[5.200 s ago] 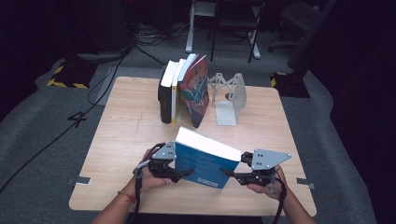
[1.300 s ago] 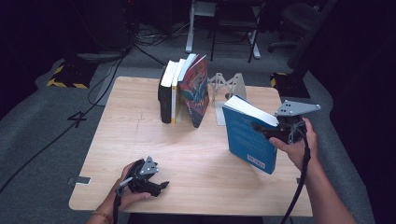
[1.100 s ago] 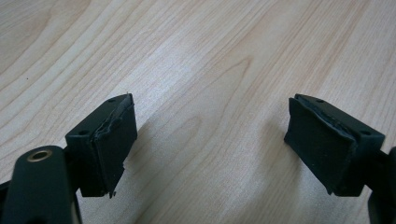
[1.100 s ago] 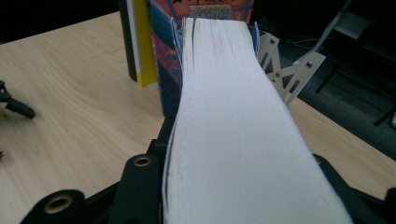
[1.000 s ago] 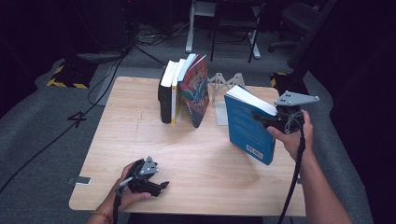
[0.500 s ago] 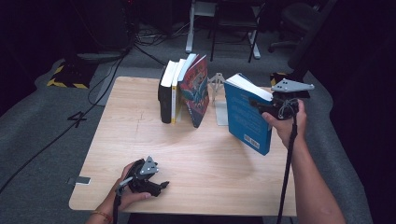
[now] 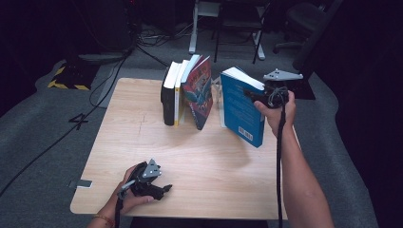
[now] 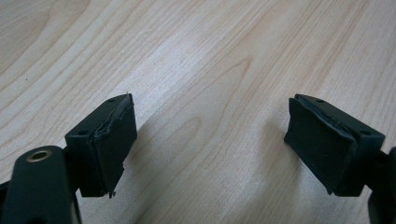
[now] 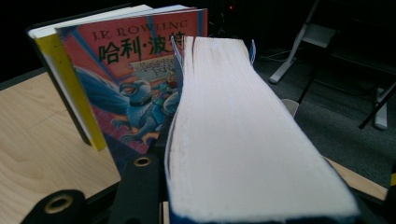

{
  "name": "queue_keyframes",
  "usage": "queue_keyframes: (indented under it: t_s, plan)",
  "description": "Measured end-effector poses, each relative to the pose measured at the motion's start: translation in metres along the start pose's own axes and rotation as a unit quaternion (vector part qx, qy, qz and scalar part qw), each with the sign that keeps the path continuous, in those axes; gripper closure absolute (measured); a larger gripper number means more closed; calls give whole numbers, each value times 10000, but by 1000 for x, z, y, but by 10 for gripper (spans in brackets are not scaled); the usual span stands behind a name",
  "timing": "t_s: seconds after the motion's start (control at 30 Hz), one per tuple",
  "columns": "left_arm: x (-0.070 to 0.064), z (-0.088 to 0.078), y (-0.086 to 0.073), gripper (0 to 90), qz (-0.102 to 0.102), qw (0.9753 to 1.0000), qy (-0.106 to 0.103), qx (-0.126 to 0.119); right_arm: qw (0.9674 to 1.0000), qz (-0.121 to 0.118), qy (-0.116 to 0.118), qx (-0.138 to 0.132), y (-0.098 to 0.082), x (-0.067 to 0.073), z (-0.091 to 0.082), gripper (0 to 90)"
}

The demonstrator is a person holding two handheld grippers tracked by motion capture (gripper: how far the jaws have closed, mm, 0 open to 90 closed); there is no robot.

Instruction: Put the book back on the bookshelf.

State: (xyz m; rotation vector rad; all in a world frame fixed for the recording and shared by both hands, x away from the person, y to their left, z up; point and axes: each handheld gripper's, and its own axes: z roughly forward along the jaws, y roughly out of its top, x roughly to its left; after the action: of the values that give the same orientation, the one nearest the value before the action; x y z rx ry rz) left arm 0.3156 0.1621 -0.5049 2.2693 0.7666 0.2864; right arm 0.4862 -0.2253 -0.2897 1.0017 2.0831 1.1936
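Book: thick blue-covered paperback book (image 7: pixel 242 110) with white page block, held upright in my right gripper (image 7: pixel 256 94), its lower corner just above the light wooden table (image 7: pixel 142 137).
Location: right of the row of standing books, just beside the red illustrated paperback (image 7: pixel 199 90), near the table's far right part.
Long axis: ran top to bottom, tilted a little; the top leaned toward the far side, the barcode corner hung nearest me.
Facing: blue back cover faced me and the right; white page edge (image 9: pixel 243 135) pointed up at the gripper's camera.
Right gripper: jaws closed partway on the book's thickness, clamping it near the upper edge; in the right gripper view the page block sat between the jaws.
Right arm: forearm stretched forward from the bottom right, hand (image 7: pixel 278 111) raised above the table, black cable (image 7: pixel 279 161) hanging along the arm.
Left gripper (image 7: pixel 159 189): jaws stood wide apart with bare wood between the pads (image 8: pixel 112 144).
Left hand (image 7: pixel 128 190): rested on the table's near edge, gripper lying low, jaws pointing right.
Row: black-spined book (image 7: pixel 167 95) and yellow-spined book (image 7: pixel 177 97) stood left of the red one.
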Motion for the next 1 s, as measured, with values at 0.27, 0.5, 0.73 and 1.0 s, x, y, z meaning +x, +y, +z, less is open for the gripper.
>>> queue_keyframes:
  t_s: [0.27, 0.5, 0.73, 1.0]
  plan:
    - [0, 0, 0, 166, 2, 10000, -2, 3, 9996, 224, -170, -5, 5, -8, 33, 606]
    - [-1, 0, 0, 166, -1, 10000, -2, -1, 9985, 385, -368, -126, 5, -17, 46, 606]
    - [-1, -1, -1, 167, 15, 10000, -3, 2, 9976, 493, -452, -174, 3, -23, 53, 605]
    - [-1, -1, -1, 167, 28, 10000, -14, 1, 9980, 400, -453, -178, -1, -22, 48, 602]
